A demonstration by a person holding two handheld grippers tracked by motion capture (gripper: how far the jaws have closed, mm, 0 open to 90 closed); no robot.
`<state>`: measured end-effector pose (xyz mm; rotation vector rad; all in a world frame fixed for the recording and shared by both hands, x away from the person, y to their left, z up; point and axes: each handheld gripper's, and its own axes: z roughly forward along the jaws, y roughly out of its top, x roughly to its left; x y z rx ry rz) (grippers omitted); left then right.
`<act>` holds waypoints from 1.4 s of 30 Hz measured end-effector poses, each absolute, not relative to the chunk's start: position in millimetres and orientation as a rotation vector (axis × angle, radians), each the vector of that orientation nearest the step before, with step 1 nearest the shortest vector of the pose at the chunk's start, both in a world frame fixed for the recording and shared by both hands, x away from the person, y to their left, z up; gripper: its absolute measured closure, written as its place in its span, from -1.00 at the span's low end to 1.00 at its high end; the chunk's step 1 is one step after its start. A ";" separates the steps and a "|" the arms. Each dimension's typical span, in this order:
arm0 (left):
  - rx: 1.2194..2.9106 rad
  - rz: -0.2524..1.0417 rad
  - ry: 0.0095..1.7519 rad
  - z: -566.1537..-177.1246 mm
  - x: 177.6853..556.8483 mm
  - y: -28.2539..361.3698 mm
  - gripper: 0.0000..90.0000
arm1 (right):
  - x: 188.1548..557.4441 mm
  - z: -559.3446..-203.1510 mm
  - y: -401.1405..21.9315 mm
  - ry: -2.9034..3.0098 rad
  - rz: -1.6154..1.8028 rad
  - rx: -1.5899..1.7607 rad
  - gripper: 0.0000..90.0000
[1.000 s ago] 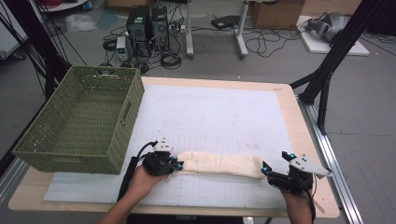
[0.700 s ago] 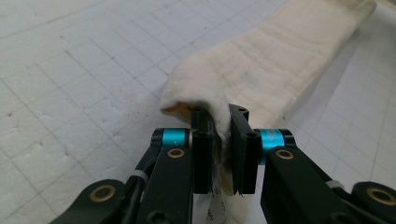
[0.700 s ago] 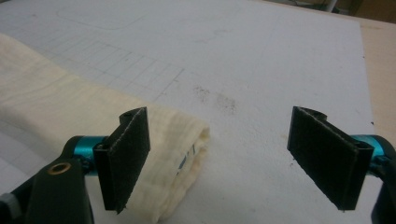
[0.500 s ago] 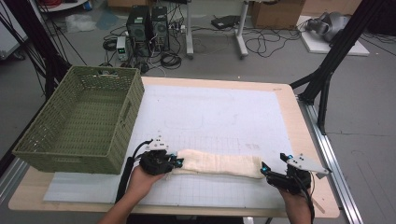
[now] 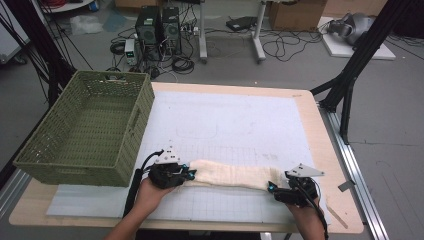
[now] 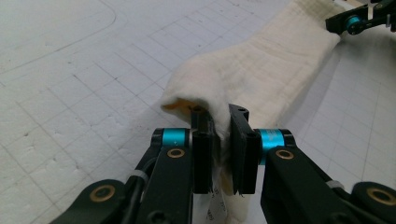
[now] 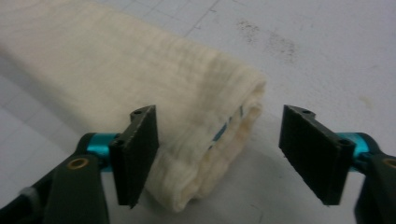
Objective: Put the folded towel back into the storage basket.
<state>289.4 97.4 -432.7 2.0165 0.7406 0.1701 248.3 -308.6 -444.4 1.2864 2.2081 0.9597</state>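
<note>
Here, my left gripper (image 6: 219, 154) clamped one end of the rolled cream towel (image 5: 227, 175) while my right gripper (image 7: 217, 158), jaws closing, straddled the other end ungripped.

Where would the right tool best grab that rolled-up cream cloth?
At the cloth's open right end, coming along the table from that side. The layered edge there is narrow and soft, and it already lies between the right tool's jaws. The left tool pinches the other end.
</note>
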 end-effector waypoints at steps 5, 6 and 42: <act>2.023 0.174 0.730 -432.3 289.3 98.7 0.79 | 248.4 -445.0 -311.9 2.261 1.058 1.325 0.30; 2.022 0.174 0.730 -432.3 289.0 98.9 0.79 | 248.6 -445.1 -311.9 2.267 1.067 1.332 0.40; 1.893 0.276 0.625 -403.7 255.3 130.6 0.79 | 240.4 -423.8 -300.1 2.211 1.191 0.954 0.79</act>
